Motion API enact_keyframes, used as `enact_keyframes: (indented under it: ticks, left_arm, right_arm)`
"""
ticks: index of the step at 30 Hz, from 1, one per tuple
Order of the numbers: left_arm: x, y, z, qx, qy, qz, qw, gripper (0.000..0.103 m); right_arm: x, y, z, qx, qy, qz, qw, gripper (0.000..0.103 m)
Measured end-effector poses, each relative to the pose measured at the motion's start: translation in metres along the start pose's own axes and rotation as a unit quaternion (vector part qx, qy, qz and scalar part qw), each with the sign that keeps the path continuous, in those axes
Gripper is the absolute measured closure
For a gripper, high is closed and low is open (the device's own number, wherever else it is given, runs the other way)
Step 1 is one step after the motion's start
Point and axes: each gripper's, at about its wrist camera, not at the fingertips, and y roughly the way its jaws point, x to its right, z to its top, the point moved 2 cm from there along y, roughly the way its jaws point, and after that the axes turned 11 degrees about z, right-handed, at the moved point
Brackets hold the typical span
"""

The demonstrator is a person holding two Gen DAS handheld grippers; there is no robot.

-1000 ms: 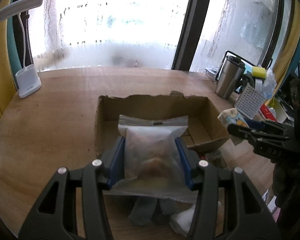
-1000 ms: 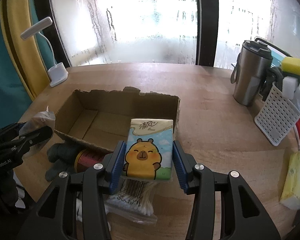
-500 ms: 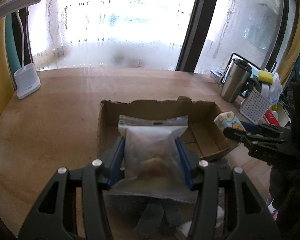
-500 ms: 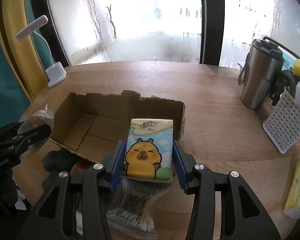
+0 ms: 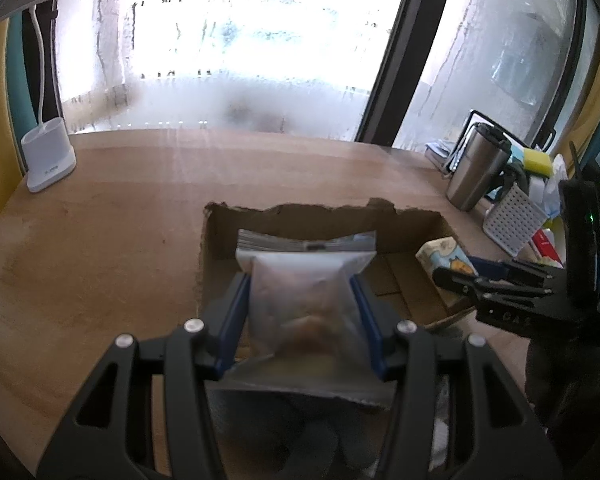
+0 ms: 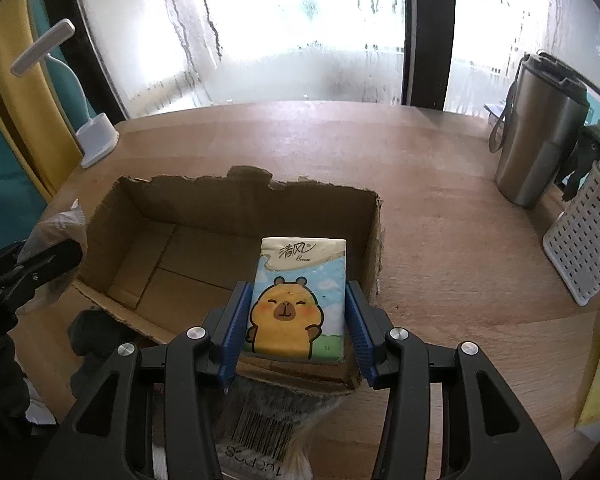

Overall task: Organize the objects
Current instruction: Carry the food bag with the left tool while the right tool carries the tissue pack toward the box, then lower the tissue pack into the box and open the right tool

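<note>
**A:** Wooden table right up against a fogged-up window, open cardboard box in the middle with ragged torn edges. Anyone read the writing on stuff?

**B:** The tissue pack has Chinese characters up top with "Breeze" in script under them, plus a cartoon capybara on a blue sky. Right gripper is clamped on it, blue pads on both sides, hovering over the box's near right corner. There's a barcode on a plastic packet lying below the gripper, digits too warped to read.

**A:** And the left one?

**B:** Left gripper is squeezing a frosted snack bag, something brownish inside, crimped top seal, label unreadable. It's held over the box's near left side. Steel tumbler and white desk lamp sit off to the sides.
</note>
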Motion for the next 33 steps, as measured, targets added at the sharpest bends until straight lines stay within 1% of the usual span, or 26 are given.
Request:
enact_keyframes:
  ticks: [4, 7, 8, 9, 10, 11, 17, 20, 25, 31, 33]
  left_arm:
    - [0.001, 0.002, 0.002, 0.001, 0.0, -0.003, 1.0, 0.051]
    - [0.004, 0.003, 0.002, 0.0, 0.0, -0.005, 1.0, 0.051]
    - [0.005, 0.003, 0.003, 0.0, 0.0, -0.006, 1.0, 0.051]
    - [0.006, 0.003, 0.003, 0.0, 0.001, -0.007, 1.0, 0.051]
    - [0.007, 0.003, 0.003, 0.001, 0.001, -0.007, 1.0, 0.051]
    - [0.008, 0.003, 0.004, 0.001, 0.001, -0.008, 1.0, 0.051]
    - [0.02, 0.005, 0.007, 0.001, 0.005, -0.008, 1.0, 0.051]
    - [0.029, 0.009, 0.009, -0.001, 0.008, -0.007, 0.9999, 0.051]
    - [0.045, 0.018, 0.012, -0.009, 0.012, -0.001, 0.9999, 0.051]
    - [0.062, 0.03, 0.016, -0.021, 0.015, 0.007, 0.9996, 0.051]
    - [0.068, 0.033, 0.016, -0.025, 0.016, 0.008, 0.9995, 0.051]
  right_arm:
    - [-0.002, 0.003, 0.002, -0.001, -0.008, -0.014, 1.0, 0.053]
    - [-0.002, 0.003, 0.001, -0.005, -0.012, -0.015, 1.0, 0.052]
    - [-0.001, 0.003, 0.001, -0.005, -0.012, -0.013, 1.0, 0.049]
    - [-0.001, 0.002, 0.001, -0.004, -0.012, -0.008, 1.0, 0.037]
    - [-0.001, 0.001, 0.001, -0.002, -0.012, -0.002, 1.0, 0.033]
    - [-0.002, -0.001, 0.001, -0.001, -0.012, 0.0, 1.0, 0.03]
    - [-0.001, -0.017, 0.0, 0.019, -0.016, -0.001, 1.0, 0.03]
    - [0.007, -0.024, -0.001, 0.026, -0.011, -0.004, 1.0, 0.03]
    - [0.028, -0.024, -0.009, 0.024, 0.01, -0.007, 1.0, 0.03]
    - [0.046, -0.023, -0.015, 0.025, 0.018, 0.001, 1.0, 0.03]
    - [0.05, -0.023, -0.015, 0.026, 0.019, 0.012, 0.999, 0.031]
